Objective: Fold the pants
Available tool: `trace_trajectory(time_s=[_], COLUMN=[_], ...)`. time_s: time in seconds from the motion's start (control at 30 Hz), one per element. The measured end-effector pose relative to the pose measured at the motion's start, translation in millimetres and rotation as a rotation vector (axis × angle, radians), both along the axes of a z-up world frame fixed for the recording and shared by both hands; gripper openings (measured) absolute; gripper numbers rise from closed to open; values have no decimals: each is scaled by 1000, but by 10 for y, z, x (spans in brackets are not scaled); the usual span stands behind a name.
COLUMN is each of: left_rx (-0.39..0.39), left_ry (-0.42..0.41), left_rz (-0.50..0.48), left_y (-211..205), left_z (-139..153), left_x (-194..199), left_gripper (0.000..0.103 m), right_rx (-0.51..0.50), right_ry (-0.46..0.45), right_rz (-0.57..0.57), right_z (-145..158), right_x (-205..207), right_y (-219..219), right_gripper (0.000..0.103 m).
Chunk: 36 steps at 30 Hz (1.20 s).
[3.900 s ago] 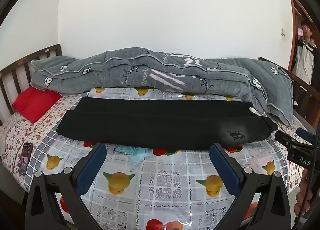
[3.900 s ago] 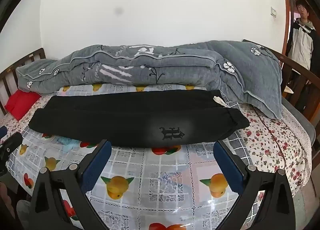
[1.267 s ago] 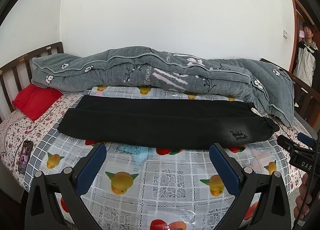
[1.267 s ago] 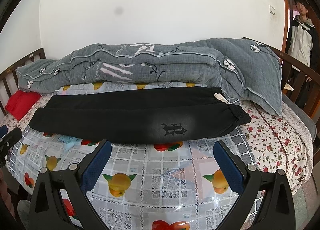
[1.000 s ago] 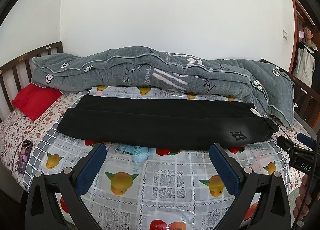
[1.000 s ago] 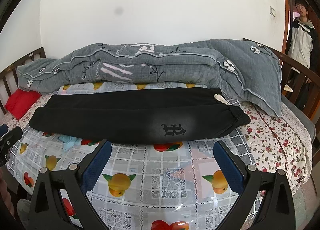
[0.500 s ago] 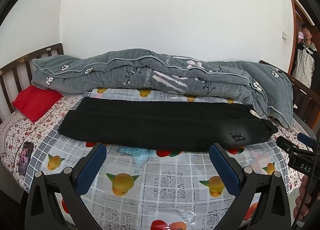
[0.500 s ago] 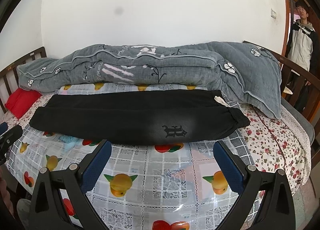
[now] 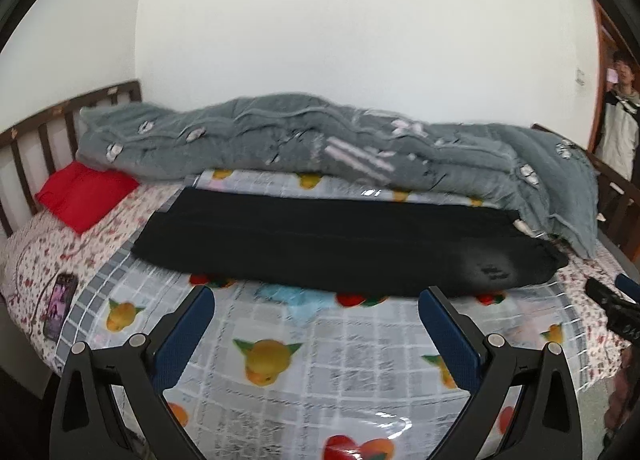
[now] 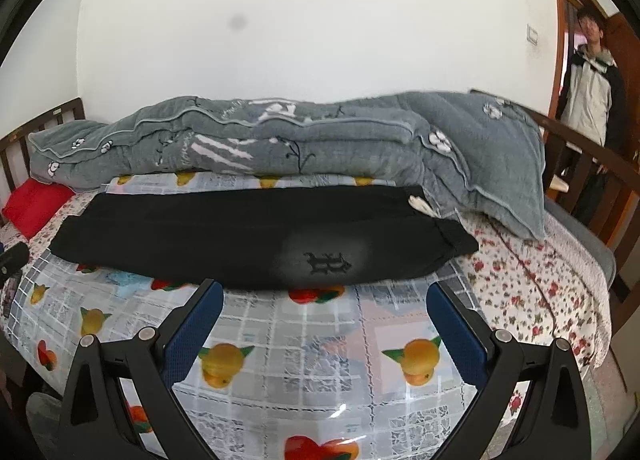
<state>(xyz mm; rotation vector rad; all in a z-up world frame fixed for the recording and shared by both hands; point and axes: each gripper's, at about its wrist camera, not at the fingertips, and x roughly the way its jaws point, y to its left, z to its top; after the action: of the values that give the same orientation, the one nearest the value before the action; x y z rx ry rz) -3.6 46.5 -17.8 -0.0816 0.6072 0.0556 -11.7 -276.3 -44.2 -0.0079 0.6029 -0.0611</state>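
Black pants [image 9: 328,244] [image 10: 248,236] lie flat across the bed, folded lengthwise into a long band, with a dark emblem [image 10: 327,263] on a faded patch near the right end. My left gripper [image 9: 316,324] hovers open over the fruit-print cover, just short of the pants' near edge, nothing between its blue pads. My right gripper [image 10: 324,320] is likewise open and empty, its fingertips close to the pants' near edge below the emblem. The right gripper's tip [image 9: 612,300] shows at the left wrist view's right edge.
A rolled grey quilt [image 9: 328,147] [image 10: 300,139] lies behind the pants against the wall. A red pillow [image 9: 84,195] sits by the wooden headboard at left, and a phone [image 9: 60,306] lies near the bed's left edge. A person [image 10: 592,107] stands beyond the wooden footboard at right.
Both views have shifted slightly and the left one is now motion-blurred; both grippers have edged toward the pants. The pants have not moved and both grippers remain open.
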Motion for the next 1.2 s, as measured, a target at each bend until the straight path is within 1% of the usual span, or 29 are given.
trace_trajectory(time_s=[0.13,0.2,0.27,0.3,0.33,0.37,0.4,0.47,0.5,0.53,0.57,0.63,0.7,0.8,0.87,0.9,0.93,0.97,1.0,1.03,1.07,1.1,1.13,1.2], left_rx=[-42,-86,-121,-134,-154,-178,-214,-269,-294,-309,-320,-341,-356,-370,-402,-407,-408,-404,-396,-375,-344,-318,-298,-253], left_ry=[44,80,106,123,139,149,161,179,191,201,214,241,235,240,239,236,235,236,241,248,257,259,251,220], left_rz=[64,91,111,126,136,142,148,159,172,183,195,206,214,217,242,266,282,306,326,343,361,364,353,340], left_y=[372,579,758,843,921,993,1080,1180,1255,1300,1340,1401,1462,1514,1582,1607,1617,1631,1640,1642,1646,1646,1643,1626], left_z=[-329,-549,-761,-872,-979,-1061,-1157,-1290,-1367,-1430,-1484,-1591,-1667,-1724,-1771,-1783,-1784,-1789,-1795,-1795,-1791,-1771,-1740,-1621], left_x=[214,388,553,639,732,805,905,1071,1177,1260,1337,1490,1644,1818,1946,1993,2032,2077,2120,2151,2167,2166,2159,2092], left_gripper=[103,103,99,98,94,92,92,90,88,81,77,75,73,65,57,55,50,44,39,26,14,13,10,9], right_rx=[55,106,147,169,179,187,195,224,241,254,262,278,300,324,341,348,349,342,335,334,327,315,309,298], right_ry=[47,92,128,155,170,177,180,177,170,174,191,219,238,233,239,247,245,243,245,245,243,237,229,209], right_rz=[-16,-16,-28,-47,-60,-73,-84,-100,-108,-119,-131,-144,-136,-124,-129,-135,-139,-148,-154,-154,-159,-164,-160,-147], right_z=[-283,-496,-688,-835,-926,-1022,-1105,-1231,-1279,-1327,-1381,-1479,-1535,-1558,-1585,-1617,-1629,-1632,-1628,-1618,-1602,-1580,-1541,-1443], right_x=[203,402,581,724,808,898,986,1145,1219,1291,1391,1567,1704,1861,1956,2022,2078,2119,2155,2181,2197,2210,2197,2145], right_y=[-271,-425,-532,-601,-637,-677,-716,-840,-910,-969,-1024,-1097,-1119,-1101,-1099,-1097,-1109,-1106,-1100,-1097,-1100,-1106,-1104,-1092], right_gripper=[99,93,85,83,79,72,70,69,69,69,68,65,65,65,64,62,58,51,46,38,29,25,23,20])
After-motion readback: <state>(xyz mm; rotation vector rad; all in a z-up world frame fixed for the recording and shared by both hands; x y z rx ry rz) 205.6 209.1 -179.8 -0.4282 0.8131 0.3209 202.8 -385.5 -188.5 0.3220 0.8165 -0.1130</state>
